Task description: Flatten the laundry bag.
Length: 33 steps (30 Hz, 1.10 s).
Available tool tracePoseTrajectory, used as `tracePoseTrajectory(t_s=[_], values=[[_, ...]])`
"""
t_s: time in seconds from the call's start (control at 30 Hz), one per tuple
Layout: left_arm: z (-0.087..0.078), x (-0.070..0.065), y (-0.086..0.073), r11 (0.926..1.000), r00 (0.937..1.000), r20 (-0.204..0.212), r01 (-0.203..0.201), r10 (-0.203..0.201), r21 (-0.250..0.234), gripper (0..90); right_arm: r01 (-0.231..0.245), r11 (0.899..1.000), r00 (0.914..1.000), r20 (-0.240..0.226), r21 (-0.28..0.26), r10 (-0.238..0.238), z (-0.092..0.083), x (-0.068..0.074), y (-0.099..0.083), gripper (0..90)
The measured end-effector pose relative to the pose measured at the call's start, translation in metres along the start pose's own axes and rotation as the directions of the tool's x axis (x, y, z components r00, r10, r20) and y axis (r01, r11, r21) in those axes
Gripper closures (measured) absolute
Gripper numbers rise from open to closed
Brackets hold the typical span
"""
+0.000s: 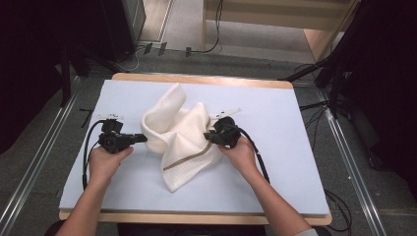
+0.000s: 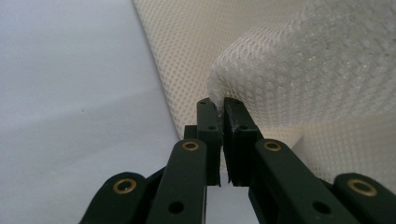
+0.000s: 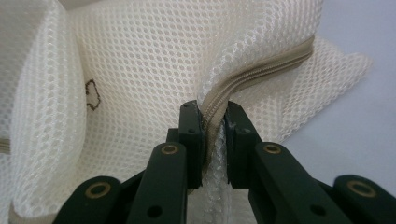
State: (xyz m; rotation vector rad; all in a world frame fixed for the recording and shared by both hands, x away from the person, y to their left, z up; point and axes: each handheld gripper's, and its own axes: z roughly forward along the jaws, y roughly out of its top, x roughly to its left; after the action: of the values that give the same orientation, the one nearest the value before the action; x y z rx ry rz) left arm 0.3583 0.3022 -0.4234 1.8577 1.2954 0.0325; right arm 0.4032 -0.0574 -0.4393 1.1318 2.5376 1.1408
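Note:
A cream mesh bag (image 1: pixel 179 135) with a beige zipper lies crumpled in the middle of the pale table (image 1: pixel 275 162). My left gripper (image 1: pixel 143 138) is at the bag's left edge, shut on a fold of the mesh (image 2: pixel 261 79); the jaws pinch that fold at the left gripper (image 2: pixel 219 105) tips. My right gripper (image 1: pixel 209 137) is at the bag's right side. In the right gripper view its jaws are shut on the zipper edge (image 3: pixel 252 72), which runs between the right gripper (image 3: pixel 212 112) pads. Part of the bag stands up in a hump between the two hands.
The table's wooden rim (image 1: pixel 196 77) shows at the far side. Metal rails (image 1: pixel 354 162) run along the floor at both sides, with cables (image 1: pixel 314 105) at the right. A wooden cabinet (image 1: pixel 319 39) stands beyond the table.

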Motion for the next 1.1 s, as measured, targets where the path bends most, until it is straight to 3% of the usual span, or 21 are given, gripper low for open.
tracePoseTrajectory(t_s=[0.2, 0.3, 0.37, 0.47, 0.57, 0.83, 0.93, 0.97, 1.1], values=[[0.004, 0.006, 0.003, 0.9992, 0.9991, 0.026, 0.035, -0.034, -0.021, 87.1, 0.007, 0.999, 0.9999, -0.011, -0.035, -0.007, -0.02, 0.005, 0.002, 82.0], [0.007, 0.004, 0.005, 0.9992, 0.9976, 0.064, 0.03, -0.028, -0.026, 86.4, 0.047, 0.998, 0.9989, 0.001, -0.05, -0.047, -0.04, 0.012, -0.001, 82.0], [0.008, 0.003, 0.006, 0.9991, 0.9919, 0.121, 0.039, -0.037, -0.015, 81.8, 0.05, 0.997, 0.9987, 0.001, -0.059, -0.05, -0.05, 0.013, -0.005, 82.0], [0.005, 0.001, 0.007, 0.9999, 0.9902, 0.139, 0.01, -0.01, 0.002, 73.5, 0.048, 0.997, 0.9988, 0.011, -0.062, -0.047, -0.061, 0.011, -0.012, 82.0], [-0.006, -0.001, 0.006, 0.9995, 0.993, 0.115, -0.031, 0.03, 0.004, 69.2, 0.039, 0.997, 0.9991, 0.021, -0.063, -0.037, -0.078, 0.004, -0.025, 81.7], [-0.024, 0.011, 0.004, 0.9995, 0.9977, 0.068, -0.004, 0.006, -0.03, 65.5, 0.016, 0.997, 0.9989, 0.044, -0.081, -0.013, -0.109, -0.022, -0.041, 80.8], [-0.025, 0.013, 0.004, 0.9997, 0.9987, 0.05, -0.005, 0.007, -0.025, 64.0, 0.031, 0.997, 0.9964, 0.081, -0.065, -0.026, -0.112, -0.029, -0.046, 80.5], [-0.025, 0.014, 0.003, 0.9997, 0.9989, 0.046, -0.005, 0.006, -0.023, 63.3, 0.027, 0.999, 0.9928, 0.118, -0.033, -0.023, -0.112, -0.038, -0.052, 80.4], [-0.022, 0.017, 0.003, 0.9999, 0.9995, 0.03, -0.012, 0.012, 0.0, 61.5, -0.019, 1.0, 0.9898, 0.141, -0.01, 0.02, -0.11, -0.057, -0.06, 78.1]])
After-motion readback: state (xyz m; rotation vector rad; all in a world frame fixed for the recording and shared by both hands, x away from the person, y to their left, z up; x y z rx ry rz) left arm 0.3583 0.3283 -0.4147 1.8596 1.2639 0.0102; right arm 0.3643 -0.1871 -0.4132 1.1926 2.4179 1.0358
